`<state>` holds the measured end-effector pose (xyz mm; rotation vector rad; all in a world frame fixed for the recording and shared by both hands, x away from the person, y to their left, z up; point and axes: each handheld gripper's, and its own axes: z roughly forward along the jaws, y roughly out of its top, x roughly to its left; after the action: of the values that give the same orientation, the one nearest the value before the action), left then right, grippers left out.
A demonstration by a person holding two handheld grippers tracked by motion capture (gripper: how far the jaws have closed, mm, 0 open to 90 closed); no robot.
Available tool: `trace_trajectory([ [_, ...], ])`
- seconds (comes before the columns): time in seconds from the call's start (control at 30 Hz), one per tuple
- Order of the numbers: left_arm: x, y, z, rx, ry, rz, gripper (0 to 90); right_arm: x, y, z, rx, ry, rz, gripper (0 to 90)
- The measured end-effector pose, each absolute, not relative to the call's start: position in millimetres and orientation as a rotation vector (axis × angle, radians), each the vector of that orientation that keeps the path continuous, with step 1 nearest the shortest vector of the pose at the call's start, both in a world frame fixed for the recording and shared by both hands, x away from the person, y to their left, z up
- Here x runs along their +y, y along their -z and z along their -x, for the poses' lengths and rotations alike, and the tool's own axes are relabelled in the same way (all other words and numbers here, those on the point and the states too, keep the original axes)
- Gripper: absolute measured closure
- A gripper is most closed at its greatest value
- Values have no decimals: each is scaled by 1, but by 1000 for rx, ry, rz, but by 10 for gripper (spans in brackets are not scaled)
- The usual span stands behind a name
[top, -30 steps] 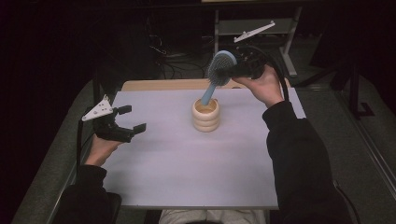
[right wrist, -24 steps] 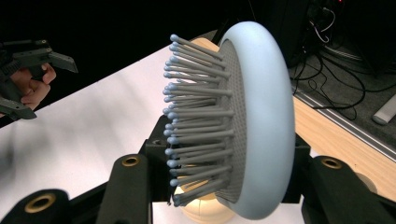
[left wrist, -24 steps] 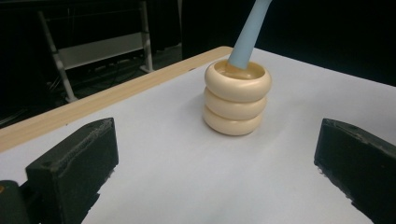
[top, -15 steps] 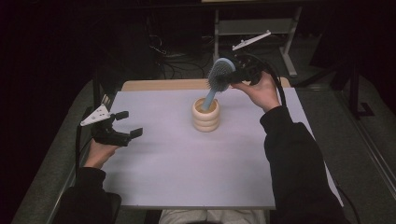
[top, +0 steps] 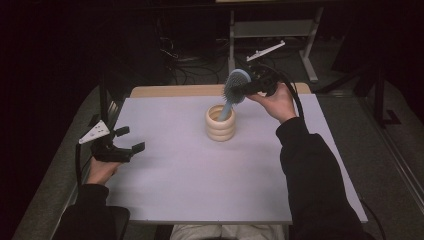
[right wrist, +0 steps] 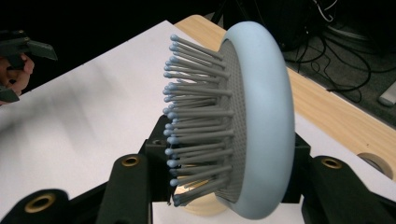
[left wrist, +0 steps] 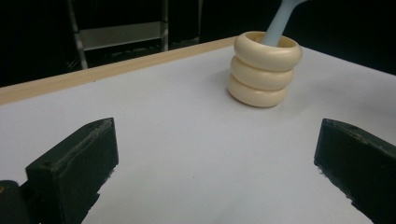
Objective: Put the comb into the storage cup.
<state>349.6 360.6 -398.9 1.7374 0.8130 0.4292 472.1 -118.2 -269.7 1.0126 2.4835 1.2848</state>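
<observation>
We see the right tool (top: 252, 86) clamped on the head of a pale blue hairbrush (top: 236, 86), one jaw on the bristle side and one on the smooth back. The brush stands tilted, its handle reaching down into a cream ribbed cup (top: 220, 122) that sits on the white tabletop (top: 200, 180) a little toward twelve o'clock from the middle. The brush head leans toward one o'clock of the cup. At about nine o'clock, near the tabletop's left edge and well apart from the cup, we see the left tool (top: 126, 140) with its jaws spread wide and nothing between them, low over the surface
</observation>
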Motion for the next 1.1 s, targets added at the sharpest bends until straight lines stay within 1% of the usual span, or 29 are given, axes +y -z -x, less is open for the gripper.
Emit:
trace_trajectory([
  [0.23,359,403,-351,825,-444,-1759,0,-111,287,-477,2505,-1295,-1037,509],
  [0.5,353,408,-354,824,-430,-1793,0,-108,307,-483,2532,-1312,-1085,503],
  [0.73,353,407,-354,821,-428,-1787,0,-113,315,-488,2532,-1352,-1188,469],
  [0.8,352,407,-353,814,-430,-1787,0,-114,315,-489,2543,-1355,-1202,421],
  [0.9,350,405,-351,806,-438,-1779,0,-115,314,-488,2581,-1299,-1205,302],
  [1.0,350,405,-352,817,-436,-1768,0,-115,313,-485,2570,-1220,-1153,126],
  [1.07,351,405,-353,824,-435,-1777,0,-118,313,-482,2550,-1184,-1126,95],
  [1.1,351,405,-352,825,-433,-1776,0,-119,313,-481,2542,-1193,-1117,48],
])
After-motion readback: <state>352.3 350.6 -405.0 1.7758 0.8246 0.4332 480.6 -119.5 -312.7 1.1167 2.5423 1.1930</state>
